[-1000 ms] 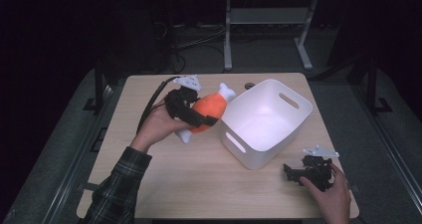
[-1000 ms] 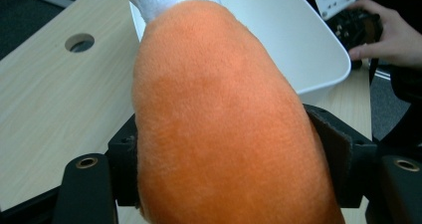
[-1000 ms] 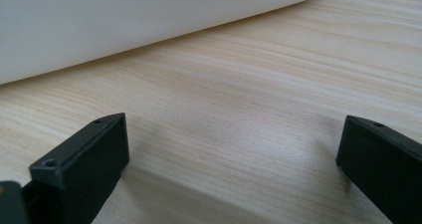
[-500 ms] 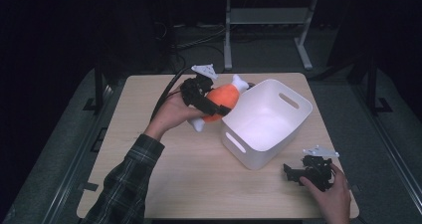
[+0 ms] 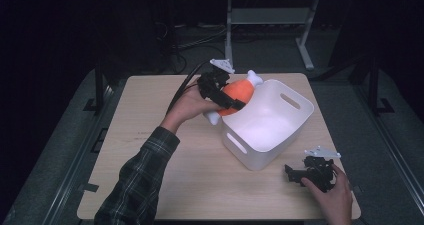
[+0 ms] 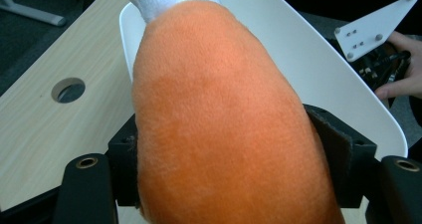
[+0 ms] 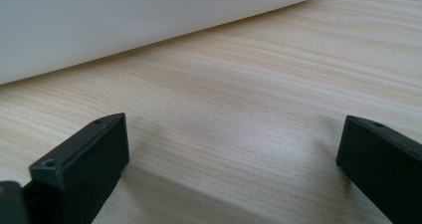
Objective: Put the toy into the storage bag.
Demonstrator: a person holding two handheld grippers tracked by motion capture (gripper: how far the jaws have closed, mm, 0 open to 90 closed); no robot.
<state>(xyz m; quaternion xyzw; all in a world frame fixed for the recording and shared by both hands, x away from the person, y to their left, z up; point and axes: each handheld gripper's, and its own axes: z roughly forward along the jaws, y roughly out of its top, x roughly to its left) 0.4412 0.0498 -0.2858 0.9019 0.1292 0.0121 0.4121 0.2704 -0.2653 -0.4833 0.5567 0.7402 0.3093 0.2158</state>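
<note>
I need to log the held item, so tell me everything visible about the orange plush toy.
The orange plush toy is a soft, fuzzy drumstick shape: a plump orange body with white ends like bone knobs, one pointing up and away, the other down toward the person. It is off the table, tilted, at the near-left rim of the white bin, not yet inside. The left gripper is shut on its orange middle, its black fingers pressing both sides. Whether it touches the rim cannot be told.

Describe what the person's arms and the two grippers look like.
Both grippers are black with blocky jaws, each topped by a grey three-cornered plate. The left gripper trails a black cable, and its arm wears a dark plaid sleeve. The right gripper sits in a bare hand.
</note>
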